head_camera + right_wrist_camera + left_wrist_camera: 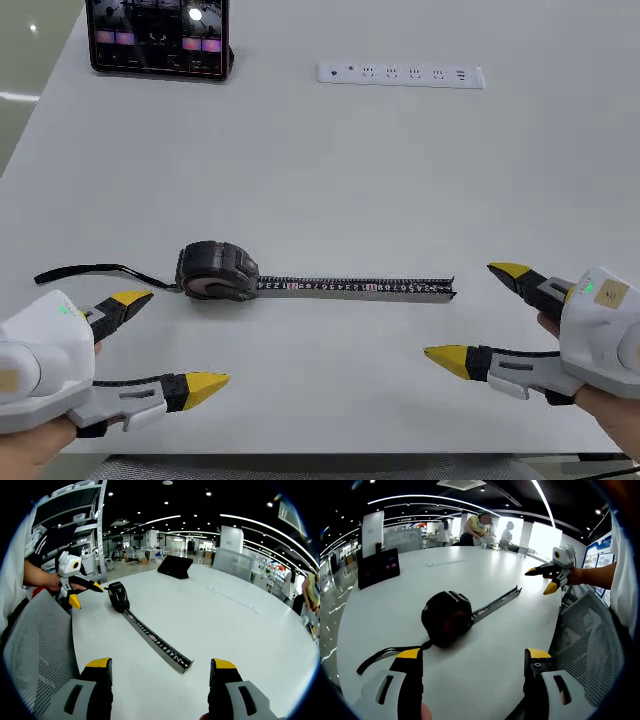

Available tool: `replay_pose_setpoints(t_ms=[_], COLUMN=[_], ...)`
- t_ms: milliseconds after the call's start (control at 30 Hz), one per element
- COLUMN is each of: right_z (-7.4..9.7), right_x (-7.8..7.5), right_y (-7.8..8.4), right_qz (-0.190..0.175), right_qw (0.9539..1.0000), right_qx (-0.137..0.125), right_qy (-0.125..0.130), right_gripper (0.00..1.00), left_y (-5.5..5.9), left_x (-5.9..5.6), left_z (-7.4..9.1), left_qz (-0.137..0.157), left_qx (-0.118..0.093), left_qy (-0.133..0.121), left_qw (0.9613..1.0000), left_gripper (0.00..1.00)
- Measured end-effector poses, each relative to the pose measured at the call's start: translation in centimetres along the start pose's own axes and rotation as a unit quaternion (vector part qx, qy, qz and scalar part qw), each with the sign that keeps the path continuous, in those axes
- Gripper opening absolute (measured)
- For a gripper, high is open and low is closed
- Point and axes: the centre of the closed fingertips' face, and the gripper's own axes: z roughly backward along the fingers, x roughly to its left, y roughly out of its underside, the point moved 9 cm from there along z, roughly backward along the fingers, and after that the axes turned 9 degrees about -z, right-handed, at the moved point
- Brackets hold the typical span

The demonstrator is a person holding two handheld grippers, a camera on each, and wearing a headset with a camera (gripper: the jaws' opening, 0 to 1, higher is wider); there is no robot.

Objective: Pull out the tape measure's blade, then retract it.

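Left tool (188, 338) and right tool (458, 310) hover over the white desk (320, 160), jaws apart, both empty. Between them lies the black tape measure (215, 271), its blade (355, 288) extended flat toward the right tool and its strap (85, 271) trailing left.

Black tape measure (215, 270), dark blade (355, 288) with pale numerals; white desk (330, 170); left tool (188, 338) and right tool (458, 310) white, black-and-yellow tips.

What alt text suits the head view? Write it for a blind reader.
A black tape measure lies on a white table, blade extended to the right. The open left gripper and open right gripper flank it, touching nothing.
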Motion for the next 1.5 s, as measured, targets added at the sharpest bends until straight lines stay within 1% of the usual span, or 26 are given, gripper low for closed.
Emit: replay_pose_setpoints(t_ms=[167,367,433,667,1067,1500], right_z=[0.4,0.6,0.7,0.9,1.0,1.1], right_x=[0.2,0.5,0.6,0.8,0.6,0.7], right_y=[0.5,1.3,1.4,1.4,1.5,1.5], right_qz=[-0.006,-0.013,-0.014,-0.016,-0.015,-0.012], right_qw=[1.0000,0.9999,0.9999,0.9998,0.9998,0.9998], right_qx=[-0.003,0.000,0.002,0.002,0.003,0.006], right_qy=[0.007,0.007,0.007,0.011,0.014,0.012], right_gripper=[0.80,0.81,0.82,0.83,0.84,0.84], left_y=[0.5,0.6,0.5,0.7,0.6,0.6], left_x=[-0.2,-0.2,-0.2,-0.3,-0.3,-0.3], left_z=[0.4,0.5,0.5,0.6,0.5,0.5], left_qz=[0.004,0.008,0.005,0.005,0.007,0.010], left_qx=[0.004,0.002,0.002,0.004,0.001,-0.001], left_qy=[-0.001,-0.004,-0.004,-0.004,-0.005,-0.008], left_qw=[1.0000,1.0000,1.0000,1.0000,1.0000,0.9999], left_gripper=[0.81,0.81,0.81,0.81,0.81,0.81])
